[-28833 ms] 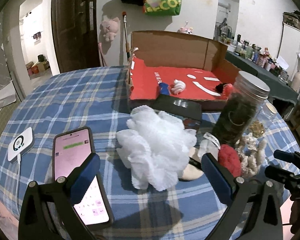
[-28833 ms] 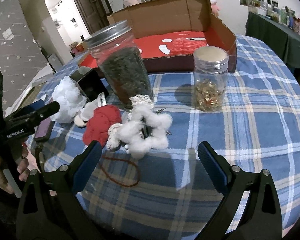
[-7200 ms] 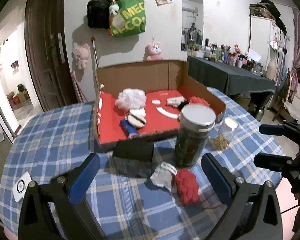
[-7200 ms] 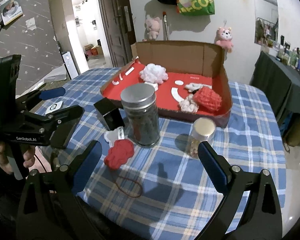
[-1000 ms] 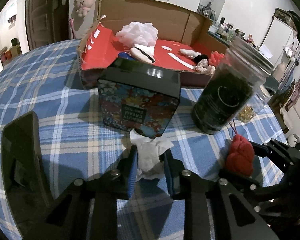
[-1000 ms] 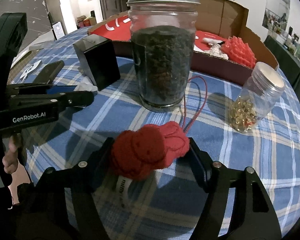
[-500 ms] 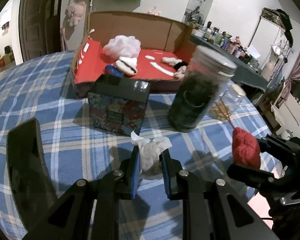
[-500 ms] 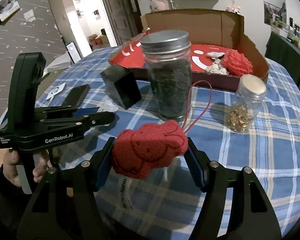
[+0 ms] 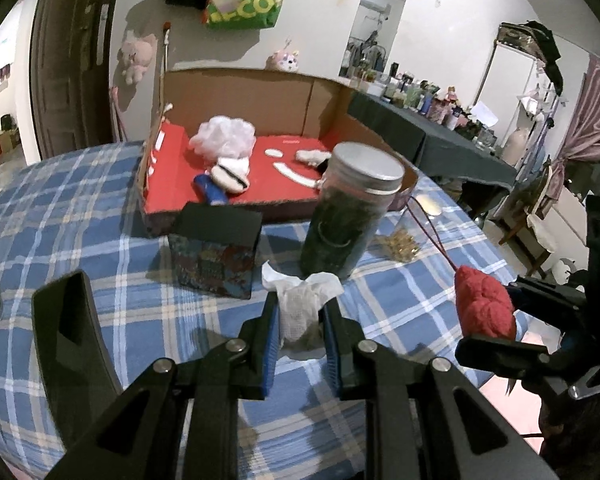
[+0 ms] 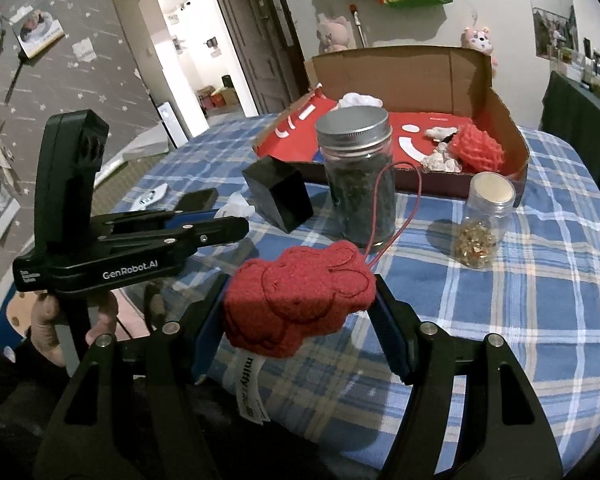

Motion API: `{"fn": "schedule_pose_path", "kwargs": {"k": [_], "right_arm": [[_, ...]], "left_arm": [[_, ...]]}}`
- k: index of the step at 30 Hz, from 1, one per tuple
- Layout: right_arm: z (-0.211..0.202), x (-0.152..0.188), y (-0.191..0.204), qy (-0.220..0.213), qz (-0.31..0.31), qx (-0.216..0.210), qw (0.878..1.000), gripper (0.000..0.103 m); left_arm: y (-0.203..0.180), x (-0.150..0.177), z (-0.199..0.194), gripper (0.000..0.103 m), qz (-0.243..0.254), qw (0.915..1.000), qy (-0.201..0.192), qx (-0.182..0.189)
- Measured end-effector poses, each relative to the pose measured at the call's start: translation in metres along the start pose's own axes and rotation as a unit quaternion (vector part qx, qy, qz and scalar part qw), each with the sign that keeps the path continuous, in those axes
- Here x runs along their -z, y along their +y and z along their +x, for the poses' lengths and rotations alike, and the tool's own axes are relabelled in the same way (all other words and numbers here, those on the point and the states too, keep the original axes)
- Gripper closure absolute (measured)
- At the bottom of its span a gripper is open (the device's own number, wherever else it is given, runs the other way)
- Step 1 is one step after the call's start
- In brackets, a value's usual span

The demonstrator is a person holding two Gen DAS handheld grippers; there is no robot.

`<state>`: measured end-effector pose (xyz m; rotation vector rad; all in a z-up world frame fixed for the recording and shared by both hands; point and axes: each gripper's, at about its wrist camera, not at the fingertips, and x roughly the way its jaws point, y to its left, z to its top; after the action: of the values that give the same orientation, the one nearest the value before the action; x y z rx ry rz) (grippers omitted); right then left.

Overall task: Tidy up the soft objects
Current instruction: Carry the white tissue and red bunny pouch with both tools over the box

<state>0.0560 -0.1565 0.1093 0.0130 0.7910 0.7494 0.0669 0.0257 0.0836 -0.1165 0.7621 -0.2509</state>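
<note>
Both claws are loaded: the left claw (image 9: 299,322) pinches a crumpled white cloth (image 9: 300,300) above the table (image 9: 80,216), and the right claw (image 10: 300,316) clamps a red plush toy (image 10: 300,294) with a red cord trailing from it. These look like the last two soft pieces. The cardboard box (image 9: 252,96) already holds a white mesh puff (image 9: 224,138), a red knitted piece (image 10: 476,152) and smaller bits on its red floor. What's left, I'd judge, is carrying both over and dropping them in. The tall jar (image 10: 358,176), small jar (image 10: 484,224) and black tin (image 9: 216,248) stand between the claws and the box on the blue plaid cloth. Behind: a dim room, a dark door, a green bag on the wall.
</note>
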Motion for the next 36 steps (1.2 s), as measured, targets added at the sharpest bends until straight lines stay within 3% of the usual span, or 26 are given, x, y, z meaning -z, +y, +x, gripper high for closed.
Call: {"fn": "schedule_pose_path", "kwargs": {"k": [27,36], "right_arm": [[-0.033,-0.022,-0.010,-0.039,-0.001,-0.005,0.999,0.038],[-0.041,-0.038,-0.017,-0.052,-0.011,0.002,0.999,0.037]], "left_arm": [[-0.007,-0.032,-0.012,0.082,0.026,0.9989,-0.036,0.013],[-0.006,-0.046,-0.010,0.082,0.035,0.9984,-0.044,0.000]]}}
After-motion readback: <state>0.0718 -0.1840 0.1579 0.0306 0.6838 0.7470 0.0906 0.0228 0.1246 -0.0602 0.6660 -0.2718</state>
